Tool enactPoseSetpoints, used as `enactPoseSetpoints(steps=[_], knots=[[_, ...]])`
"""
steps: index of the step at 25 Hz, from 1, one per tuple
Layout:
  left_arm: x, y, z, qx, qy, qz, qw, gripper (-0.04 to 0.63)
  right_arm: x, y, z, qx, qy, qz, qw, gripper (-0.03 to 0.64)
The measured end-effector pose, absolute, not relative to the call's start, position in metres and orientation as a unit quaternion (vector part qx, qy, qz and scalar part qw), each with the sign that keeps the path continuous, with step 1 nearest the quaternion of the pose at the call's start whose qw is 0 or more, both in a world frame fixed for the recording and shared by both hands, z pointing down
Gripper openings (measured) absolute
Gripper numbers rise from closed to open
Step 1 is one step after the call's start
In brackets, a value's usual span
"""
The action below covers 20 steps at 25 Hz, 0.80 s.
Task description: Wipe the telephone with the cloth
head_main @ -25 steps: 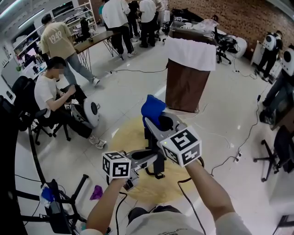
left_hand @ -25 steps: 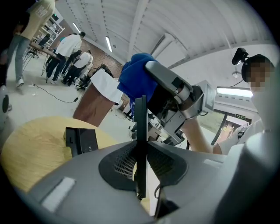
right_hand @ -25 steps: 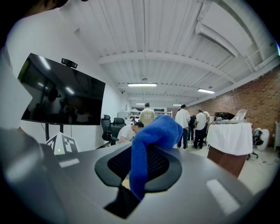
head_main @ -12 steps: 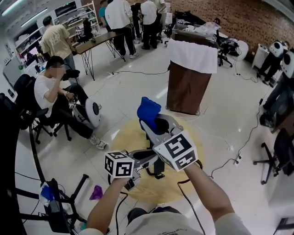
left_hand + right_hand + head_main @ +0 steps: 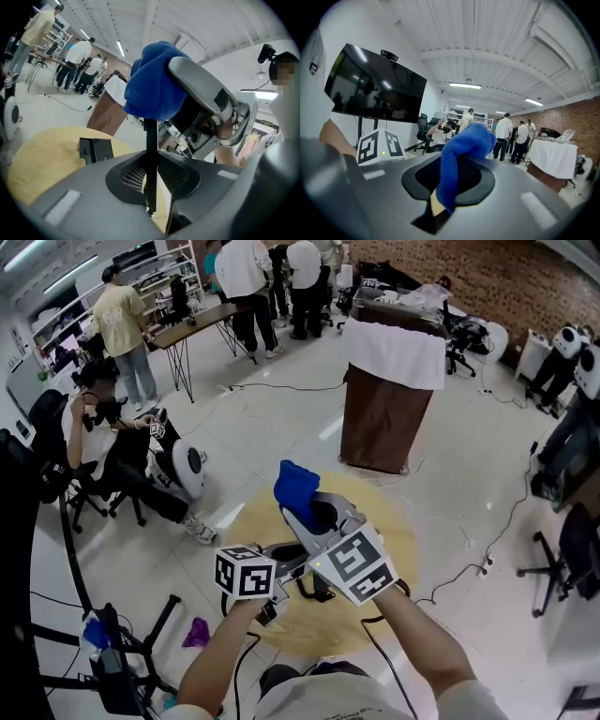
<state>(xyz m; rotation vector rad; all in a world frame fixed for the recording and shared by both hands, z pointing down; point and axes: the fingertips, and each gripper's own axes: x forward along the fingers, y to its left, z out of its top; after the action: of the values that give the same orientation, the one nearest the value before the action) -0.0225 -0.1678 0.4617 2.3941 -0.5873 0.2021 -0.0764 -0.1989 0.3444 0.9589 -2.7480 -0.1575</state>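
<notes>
Wiping telephone [image 5: 150, 159], held clear of bench [image 5: 394, 523].
Clamped edge-on in left hand-held gripper [image 5: 150, 190] for steadiness; blue cloth [image 5: 292, 486] pinched in right hand-held gripper [image 5: 439, 199], pressed on top end.

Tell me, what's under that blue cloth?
The blue cloth, pinched in the right gripper's jaws, sits over the top end of a thin black piece clamped in the left gripper's jaws. That end is covered, so its shape can't be seen.

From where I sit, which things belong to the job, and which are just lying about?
Job:
blue cloth, gripped in the right claw
thin black telephone, gripped in the left claw

Lying about:
small black block on the round table
purple scrap on the floor
cloth-draped stand
</notes>
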Motion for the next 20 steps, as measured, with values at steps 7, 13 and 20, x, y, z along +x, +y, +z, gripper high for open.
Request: enactPoseSetpoints(steps=[7,13,20], knots=[[-0.028,-0.172,0.461,0.913,-0.233,0.07,0.329,0.064,-0.083,-0.183,0.371,0.31,-0.942,-0.031,0.126,0.061],[-0.032,-0.176,0.46,0.911,-0.236,0.06,0.332,0.063,-0.087,-0.174,0.381,0.293,-0.947,-0.015,0.128,0.061],[-0.035,-0.17,0.453,0.915,-0.207,0.037,0.345,0.063,-0.072,-0.186,0.348,0.313,-0.946,-0.043,0.076,0.061]])
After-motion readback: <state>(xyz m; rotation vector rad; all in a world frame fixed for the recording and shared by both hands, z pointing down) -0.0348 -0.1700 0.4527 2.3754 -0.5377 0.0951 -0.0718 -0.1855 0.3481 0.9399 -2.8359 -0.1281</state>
